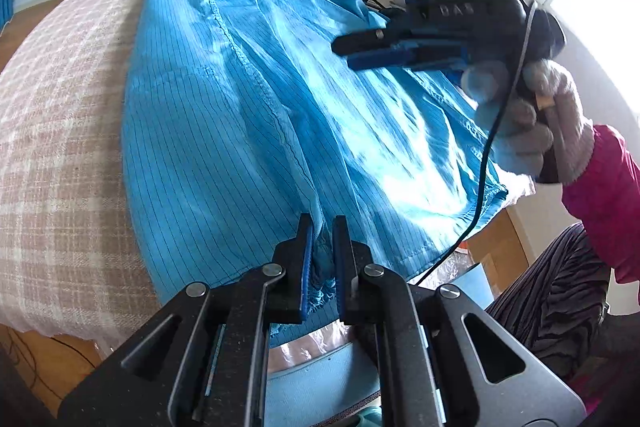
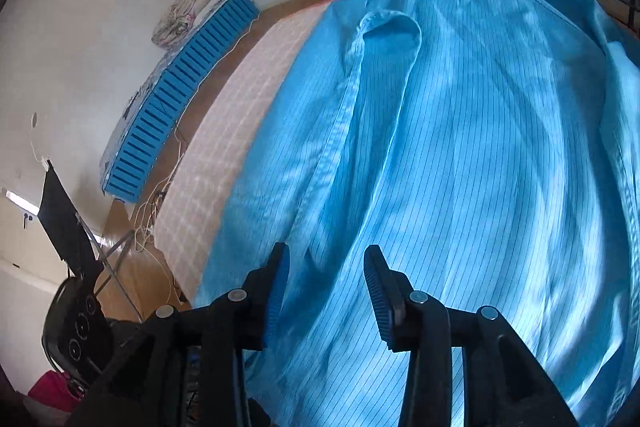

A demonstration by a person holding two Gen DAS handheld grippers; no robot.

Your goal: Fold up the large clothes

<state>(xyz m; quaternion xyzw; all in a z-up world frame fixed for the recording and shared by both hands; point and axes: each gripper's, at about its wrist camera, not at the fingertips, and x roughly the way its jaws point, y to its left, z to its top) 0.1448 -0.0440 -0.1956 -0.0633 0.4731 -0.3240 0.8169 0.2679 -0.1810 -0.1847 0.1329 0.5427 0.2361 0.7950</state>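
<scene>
Your left gripper [image 1: 322, 255] pinches the hem of the blue coat [image 1: 224, 131] spread over the checked counter [image 1: 60, 131], while your right gripper [image 2: 326, 287] hovers with jaws apart, empty (thin, slippery, floppy cloth, so grip seams).

Coat [image 1: 248, 115] on blanket [image 1: 60, 131]

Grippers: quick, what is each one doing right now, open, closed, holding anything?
Left gripper: closed on the blue garment's hem.
Right gripper: open, holding nothing, above the garment.
</scene>
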